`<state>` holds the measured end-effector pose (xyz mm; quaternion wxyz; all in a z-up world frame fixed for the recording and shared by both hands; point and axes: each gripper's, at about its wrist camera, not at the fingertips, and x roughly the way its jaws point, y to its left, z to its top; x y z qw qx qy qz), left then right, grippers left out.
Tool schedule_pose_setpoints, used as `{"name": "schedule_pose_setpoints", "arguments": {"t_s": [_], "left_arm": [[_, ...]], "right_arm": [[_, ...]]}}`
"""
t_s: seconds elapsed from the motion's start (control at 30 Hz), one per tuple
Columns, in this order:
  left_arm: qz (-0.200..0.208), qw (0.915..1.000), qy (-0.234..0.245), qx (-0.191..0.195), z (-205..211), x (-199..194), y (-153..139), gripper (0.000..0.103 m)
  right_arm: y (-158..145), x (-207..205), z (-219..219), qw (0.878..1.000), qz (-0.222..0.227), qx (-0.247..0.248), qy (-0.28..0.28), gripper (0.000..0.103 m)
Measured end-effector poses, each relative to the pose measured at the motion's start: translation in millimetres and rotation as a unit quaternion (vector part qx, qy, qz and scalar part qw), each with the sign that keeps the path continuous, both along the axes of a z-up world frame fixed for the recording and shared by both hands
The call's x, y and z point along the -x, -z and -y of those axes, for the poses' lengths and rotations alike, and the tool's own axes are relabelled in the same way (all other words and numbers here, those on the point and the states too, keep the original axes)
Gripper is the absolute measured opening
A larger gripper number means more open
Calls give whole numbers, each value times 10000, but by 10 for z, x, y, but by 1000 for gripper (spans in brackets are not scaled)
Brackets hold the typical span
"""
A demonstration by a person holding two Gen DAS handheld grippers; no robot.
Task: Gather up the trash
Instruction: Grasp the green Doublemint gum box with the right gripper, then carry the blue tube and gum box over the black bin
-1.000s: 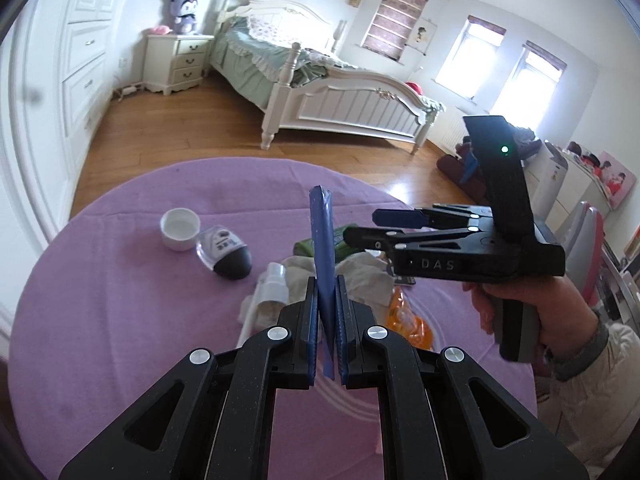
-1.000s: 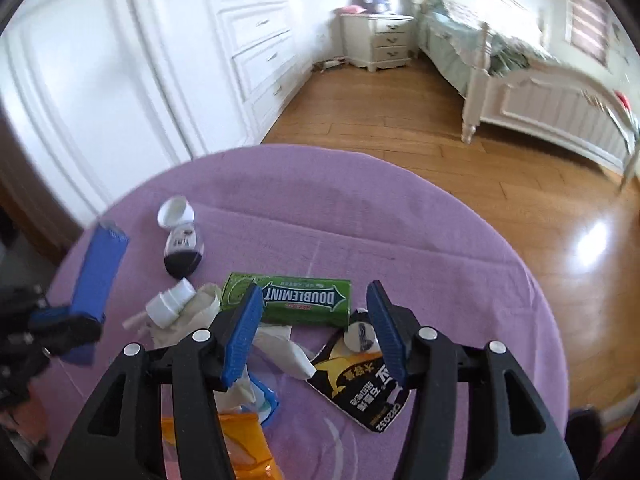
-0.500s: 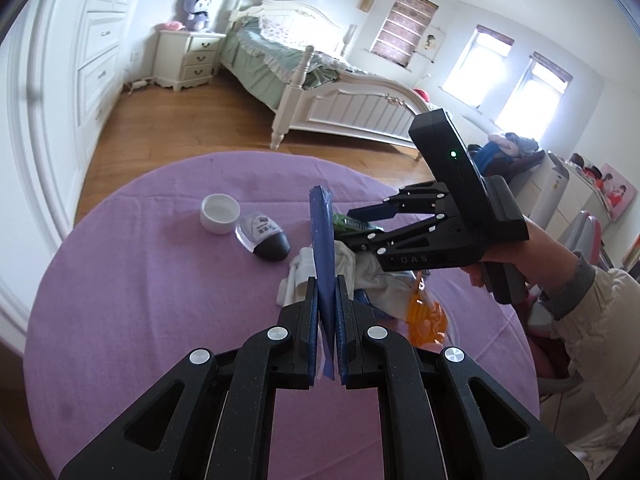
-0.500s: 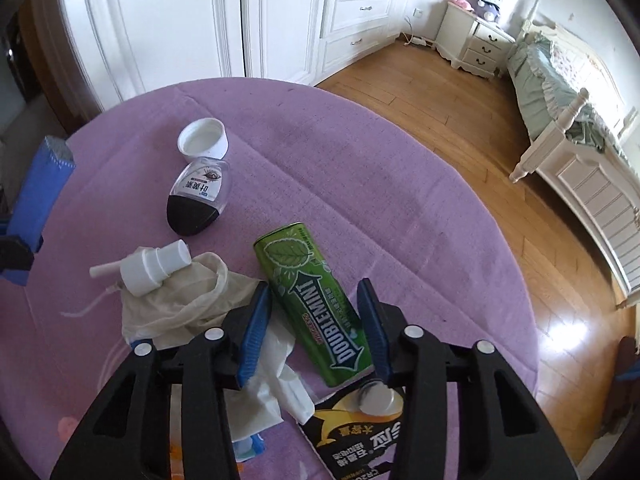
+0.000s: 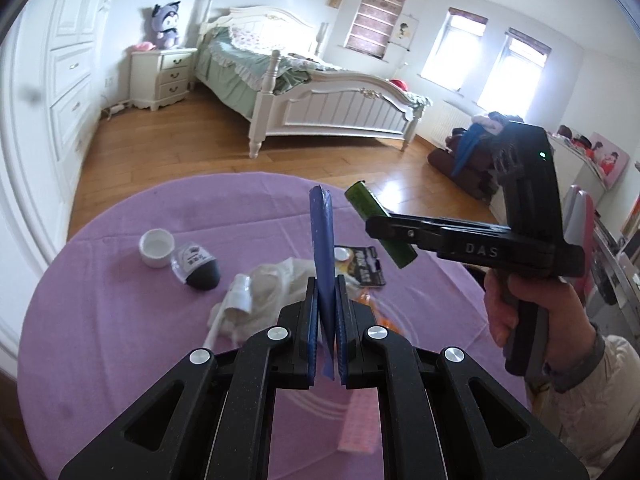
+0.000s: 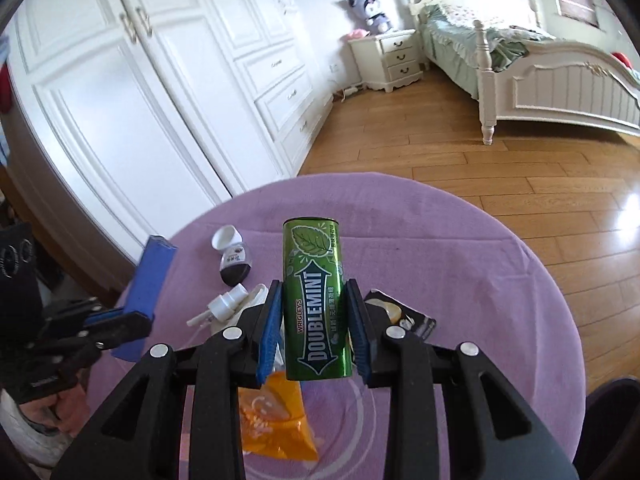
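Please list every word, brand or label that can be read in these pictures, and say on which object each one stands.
"DOUBLEMINT": green gum pack, held in the right tool.
"WRIGLEY'S": same pack, small, beside the arrow.
"DAS": side of the right tool, seen from the left wrist view.
Small black-and-white bottle: label too small to read.
Black and yellow wrapper: print too blurred to read.
Blue flat pack in the left tool: no text visible.

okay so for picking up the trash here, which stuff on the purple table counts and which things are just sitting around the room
Job things:
Doublemint pack, in the right gripper, whose jaws are closing on it
blue flat packet, in the left gripper
orange wrapper
black snack packet
crumpled tissue

Just lying about:
bed
nightstand
plush toy
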<state>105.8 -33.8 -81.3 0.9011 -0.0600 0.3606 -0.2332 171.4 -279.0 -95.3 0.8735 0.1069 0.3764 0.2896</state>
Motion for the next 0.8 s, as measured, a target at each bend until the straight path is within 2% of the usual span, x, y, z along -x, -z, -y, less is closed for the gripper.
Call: {"name": "schedule_pose_setpoints", "arguments": {"t_s": [0.17, 0.4, 0.6, 0.8], "left_arm": [[110, 9990, 419, -60, 598, -21, -83, 9], [57, 9932, 1155, -140, 1584, 1, 20, 9], [-82, 9859, 1658, -194, 2365, 47, 199, 9], [-304, 9788, 2014, -226, 2978, 76, 420, 9]], "right_arm": [[37, 368, 711, 9952, 132, -507, 830, 31], [303, 811, 1605, 9815, -33, -799, 1740, 31], [571, 1040, 2061, 9701, -216, -839, 2269, 31], [856, 1174, 2424, 9575, -450, -924, 2694, 31]]}}
